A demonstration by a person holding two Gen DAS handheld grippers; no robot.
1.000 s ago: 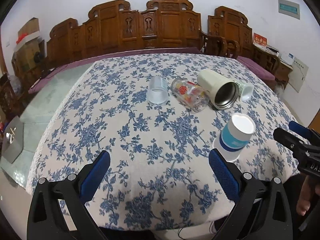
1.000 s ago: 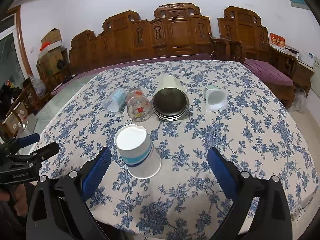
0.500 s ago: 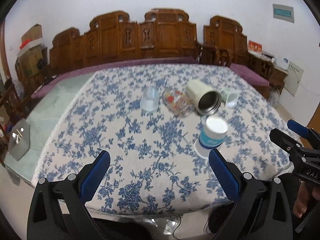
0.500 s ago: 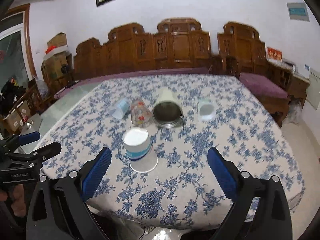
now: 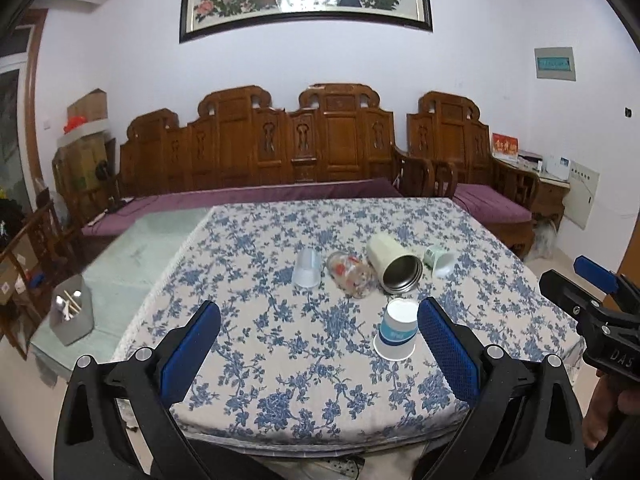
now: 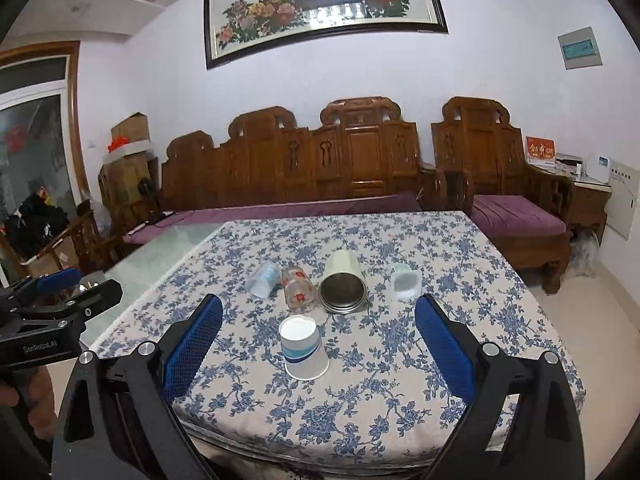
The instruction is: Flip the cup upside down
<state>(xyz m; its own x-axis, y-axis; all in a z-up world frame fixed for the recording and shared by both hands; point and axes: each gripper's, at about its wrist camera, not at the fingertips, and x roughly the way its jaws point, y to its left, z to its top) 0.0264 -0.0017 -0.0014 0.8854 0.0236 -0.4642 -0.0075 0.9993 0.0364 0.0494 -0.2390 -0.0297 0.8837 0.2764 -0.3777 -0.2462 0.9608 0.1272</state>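
Bench under matt woven cloth [image 6: 440, 280], blue floral print. Paper cup [image 6: 303, 347], matt white, blue band. Tumbler [image 6: 343, 287]: matt cream outside, dull brushed metal inside. Printed glass [image 6: 298, 290] glossy, clear. Small clear cup [image 6: 264, 279], frosted plastic look. Hand-held gripper pads [image 6: 444, 346]: blue, mesh-textured; frame matt black plastic. Sofa [image 6: 360, 160]: polished carved wood.

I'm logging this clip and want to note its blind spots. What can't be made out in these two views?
- Paper cup: its mouth lies face-down on the tablecloth, so the inside is hidden in both views.
- Small white cup: partly behind the steel-lined tumbler in the left wrist view; its green print is too small to read.
- Table's near edge: covered by both grippers' own fingers.
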